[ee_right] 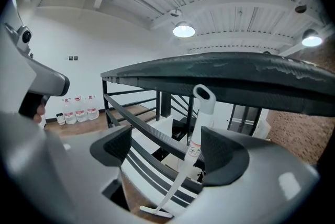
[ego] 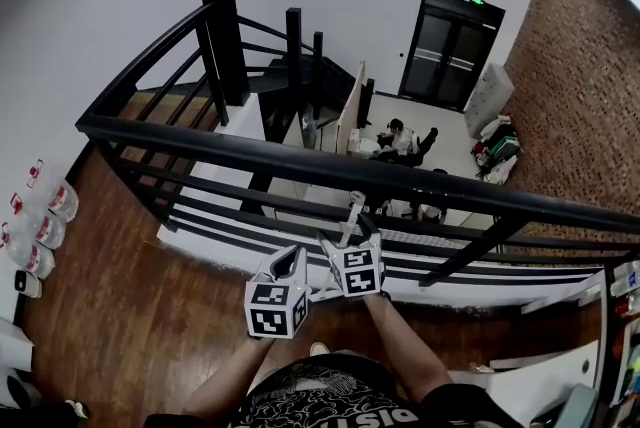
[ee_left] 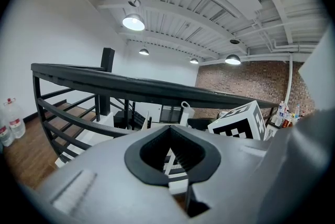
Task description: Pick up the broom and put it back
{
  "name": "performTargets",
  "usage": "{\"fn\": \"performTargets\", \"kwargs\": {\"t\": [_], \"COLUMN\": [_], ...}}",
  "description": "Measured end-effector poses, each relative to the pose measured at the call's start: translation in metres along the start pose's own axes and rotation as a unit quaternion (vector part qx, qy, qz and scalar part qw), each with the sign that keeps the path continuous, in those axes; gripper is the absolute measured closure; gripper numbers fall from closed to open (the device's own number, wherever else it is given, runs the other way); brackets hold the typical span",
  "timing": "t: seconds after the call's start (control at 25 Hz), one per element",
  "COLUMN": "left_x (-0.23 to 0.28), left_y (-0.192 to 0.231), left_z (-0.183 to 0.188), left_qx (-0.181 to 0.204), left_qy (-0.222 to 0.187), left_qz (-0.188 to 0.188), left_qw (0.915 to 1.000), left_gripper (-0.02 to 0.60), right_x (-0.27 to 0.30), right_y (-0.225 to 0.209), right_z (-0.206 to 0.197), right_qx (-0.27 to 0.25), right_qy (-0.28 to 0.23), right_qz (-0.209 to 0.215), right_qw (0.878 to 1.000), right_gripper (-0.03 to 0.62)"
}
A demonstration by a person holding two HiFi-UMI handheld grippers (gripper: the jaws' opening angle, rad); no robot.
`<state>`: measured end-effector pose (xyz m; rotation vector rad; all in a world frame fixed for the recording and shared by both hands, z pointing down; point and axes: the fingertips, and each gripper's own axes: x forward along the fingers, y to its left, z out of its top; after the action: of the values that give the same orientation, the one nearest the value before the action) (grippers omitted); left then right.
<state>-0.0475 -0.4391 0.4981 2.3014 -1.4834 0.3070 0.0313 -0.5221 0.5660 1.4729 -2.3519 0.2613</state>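
This looks like a loft-style office seen from a mezzanine. A black railing [ego: 330, 166] edges the wooden floor [ego: 130, 316] across the frame's middle, with a dark staircase [ego: 290, 76] at upper centre. Below, a person sits at a desk [ego: 400, 141] near glazed double doors [ego: 450, 46]. A brick wall [ego: 590, 66] fills the right, and pendant lamps [ee_left: 133, 22] hang from a ribbed ceiling.

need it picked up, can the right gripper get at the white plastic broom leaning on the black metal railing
Probably yes: the right gripper is open, the white plastic broom framed between its jaws, nothing in front; the black metal railing stands behind it.
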Motion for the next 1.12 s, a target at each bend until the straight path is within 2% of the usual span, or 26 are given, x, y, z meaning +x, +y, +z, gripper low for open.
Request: {"fn": "performTargets", "kwargs": {"t": [0.56,1.12], "left_x": [-0.026,-0.078], "left_y": [-0.001,-0.019], "left_z": [-0.006,-0.012], "left_qx": [-0.002,-0.007], "left_qy": [-0.007,-0.023], "left_qz": [-0.002,-0.011], "left_qw": [1.0,0.9996], "left_gripper": [0.577,0.577], "right_x": [-0.023,-0.096], "right_y": [0.023,0.064], "right_z": [0.005,0.026], "right_qx": [-0.006,-0.003], "right_qy": [-0.015,-0.052], "right_qz": [-0.002,-0.01], "right_qw": [1.0,0.999], "right_gripper": [0.198,0.211]}}
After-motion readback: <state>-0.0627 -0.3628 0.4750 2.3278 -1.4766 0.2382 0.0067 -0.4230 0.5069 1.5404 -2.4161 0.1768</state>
